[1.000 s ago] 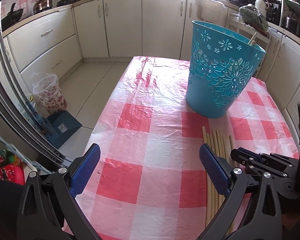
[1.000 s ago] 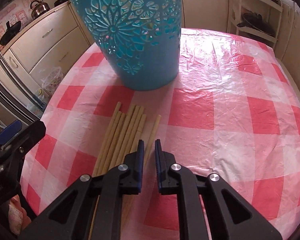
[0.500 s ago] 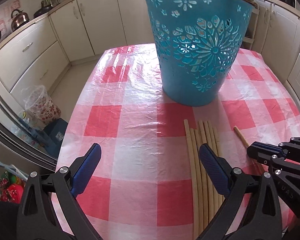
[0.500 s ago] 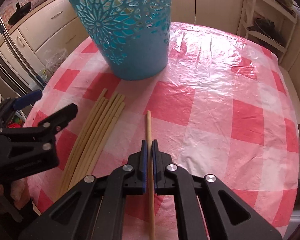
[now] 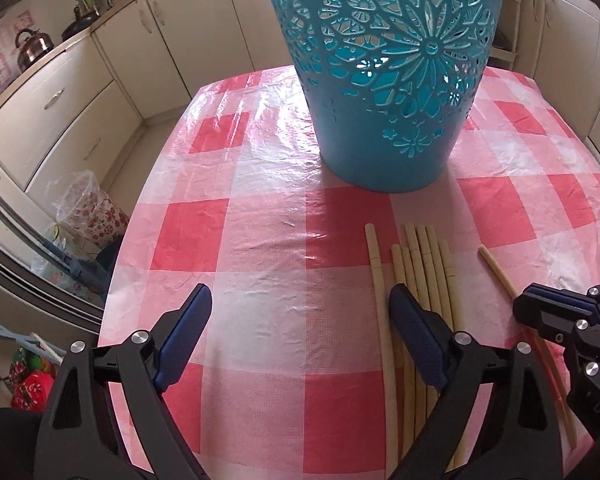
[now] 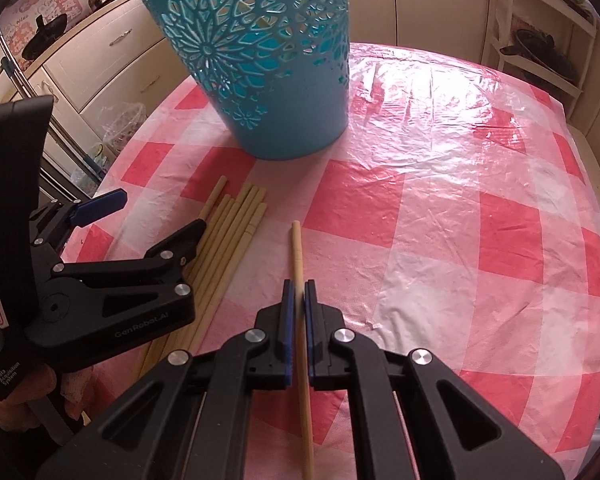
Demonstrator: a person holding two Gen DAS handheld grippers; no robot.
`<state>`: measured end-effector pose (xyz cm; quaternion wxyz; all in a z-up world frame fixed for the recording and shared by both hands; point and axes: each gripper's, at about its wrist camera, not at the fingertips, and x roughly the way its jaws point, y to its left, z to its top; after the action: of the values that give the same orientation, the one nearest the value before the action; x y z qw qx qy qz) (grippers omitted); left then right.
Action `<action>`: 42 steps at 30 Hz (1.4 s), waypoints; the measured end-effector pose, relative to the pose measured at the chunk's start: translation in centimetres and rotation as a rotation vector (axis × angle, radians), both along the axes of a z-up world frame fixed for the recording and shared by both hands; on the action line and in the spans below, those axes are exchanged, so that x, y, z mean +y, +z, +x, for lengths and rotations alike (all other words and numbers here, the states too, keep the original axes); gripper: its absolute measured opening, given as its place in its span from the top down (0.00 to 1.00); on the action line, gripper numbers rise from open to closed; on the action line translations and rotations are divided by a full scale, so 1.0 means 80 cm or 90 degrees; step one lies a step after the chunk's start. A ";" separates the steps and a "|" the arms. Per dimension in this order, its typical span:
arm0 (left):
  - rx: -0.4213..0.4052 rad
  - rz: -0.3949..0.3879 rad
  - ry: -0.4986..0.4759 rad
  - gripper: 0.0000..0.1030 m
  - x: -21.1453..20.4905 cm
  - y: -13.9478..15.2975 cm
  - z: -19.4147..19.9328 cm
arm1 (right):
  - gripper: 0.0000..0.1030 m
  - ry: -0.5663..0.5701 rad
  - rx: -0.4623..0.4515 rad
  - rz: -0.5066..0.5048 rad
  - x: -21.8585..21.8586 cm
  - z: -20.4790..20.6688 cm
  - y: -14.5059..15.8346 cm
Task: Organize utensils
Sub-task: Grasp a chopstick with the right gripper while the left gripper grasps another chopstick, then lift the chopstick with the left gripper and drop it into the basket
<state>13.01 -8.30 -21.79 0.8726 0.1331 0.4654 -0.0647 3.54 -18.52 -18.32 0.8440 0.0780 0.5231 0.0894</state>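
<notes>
Several pale wooden chopsticks (image 5: 424, 264) lie side by side on the red-checked tablecloth (image 5: 260, 240), in front of a tall teal cut-out basket (image 5: 392, 80). My left gripper (image 5: 300, 300) hovers low over the cloth with its jaws wide and closing. The leftmost chopstick (image 5: 374, 264) lies just inside its right finger, untouched. My right gripper (image 6: 299, 285) is shut on a single chopstick (image 6: 297, 248), which lies apart to the right of the bundle (image 6: 236, 224). The right wrist view also shows the basket (image 6: 268, 60) and the left gripper (image 6: 156, 212).
The table's left edge drops to the floor, where a bag-lined floral bin (image 5: 88, 208) stands. Cream cabinets ring the room, with a kettle (image 5: 34, 46) on the counter. A white shelf rack (image 6: 540, 40) stands beyond the table's far right corner.
The left gripper has come lower and closer to the basket and the bundle, and its jaws have narrowed a little. The right gripper has closed on one chopstick and drawn it away from the bundle.
</notes>
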 end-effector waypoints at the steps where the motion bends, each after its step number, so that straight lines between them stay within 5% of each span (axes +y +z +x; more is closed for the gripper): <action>1: 0.004 -0.004 -0.003 0.19 0.000 0.001 0.001 | 0.94 -0.002 0.000 -0.002 -0.001 0.001 0.000; 9: 0.037 -0.054 -0.016 0.47 0.002 0.005 0.022 | 0.94 -0.014 -0.005 -0.005 -0.008 0.003 -0.001; 15: 0.056 -0.088 -0.063 0.94 -0.009 0.008 0.016 | 0.94 -0.016 -0.012 -0.006 -0.009 0.009 -0.002; 20: 0.066 -0.132 -0.039 0.95 0.020 0.022 0.003 | 0.94 -0.018 -0.016 -0.005 -0.009 0.009 -0.002; 26: 0.014 -0.215 -0.019 0.95 0.078 0.098 -0.030 | 0.94 -0.024 -0.020 -0.001 -0.010 0.004 -0.003; 34: -0.151 -0.323 -0.053 0.95 0.089 0.230 -0.037 | 0.91 -0.029 -0.017 0.018 -0.017 0.001 -0.003; 42: -0.326 -0.370 -0.058 0.95 0.045 0.314 0.013 | 0.85 -0.027 -0.010 0.040 -0.021 0.005 -0.004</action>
<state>14.01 -4.71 3.33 0.9580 -0.0874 0.1885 -0.1977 3.91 -20.22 -18.68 0.8468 0.1151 0.5117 0.0886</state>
